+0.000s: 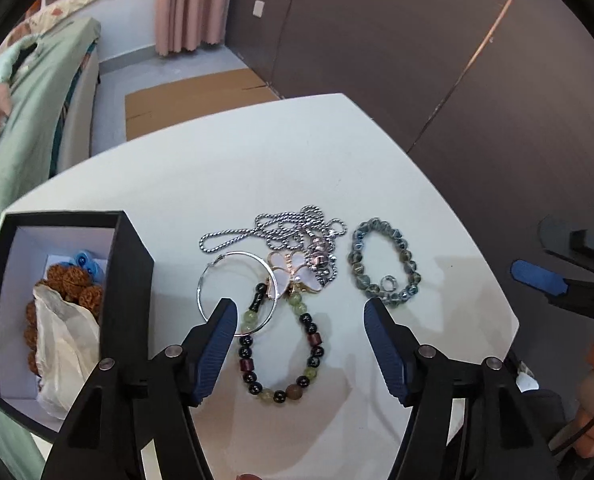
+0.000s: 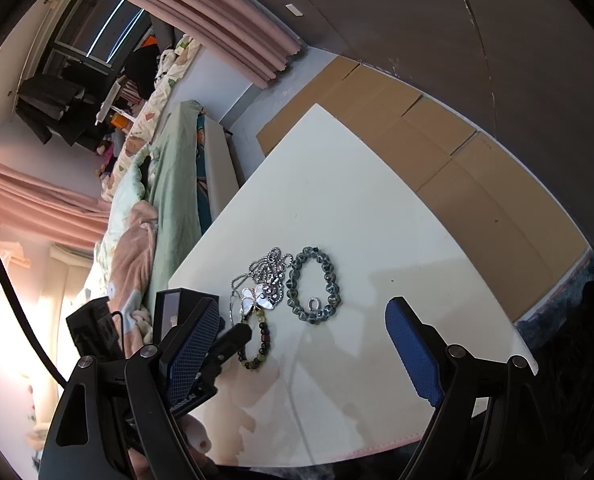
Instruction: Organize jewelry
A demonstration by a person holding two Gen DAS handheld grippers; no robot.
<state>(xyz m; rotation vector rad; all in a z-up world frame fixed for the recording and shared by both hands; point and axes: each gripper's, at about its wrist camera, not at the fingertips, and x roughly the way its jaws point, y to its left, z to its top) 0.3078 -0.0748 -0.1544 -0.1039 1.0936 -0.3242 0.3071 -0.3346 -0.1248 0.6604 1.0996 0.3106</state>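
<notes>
L gripper [image 1: 299, 312] open, jaws wide apart over the table [image 1: 225, 184], nothing pinched. Mixed-bead bracelet [image 1: 281, 356] (black, green, brown beads) lies flat on the table between its fingers, not touching the pads as far as I can see. Silver hoop [image 1: 236, 293] sits just by the L fingertip, overlapping the bracelet's top end. Butterfly pendant [image 1: 295, 276] on top of that junction, silver chain [image 1: 281, 228] bunched behind it. Grey-blue bead bracelet [image 1: 385, 266] to the right of the chain, separate, w/ a small metal ring [image 1: 387, 282] lying inside its loop near the rim.

Black box [image 1: 131, 280] w/ white lining at table's left edge, open top. Inside: brown knobbly beads [image 1: 77, 284], a blue piece [image 1: 85, 264], crumpled white tissue [image 1: 67, 344].

R gripper [image 2: 303, 332] also open wide, empty, hanging over the near right part of the table, clear of all jewelry. Bare tabletop between its fingers. In R view the L gripper shows beside the R one's left finger.
</notes>
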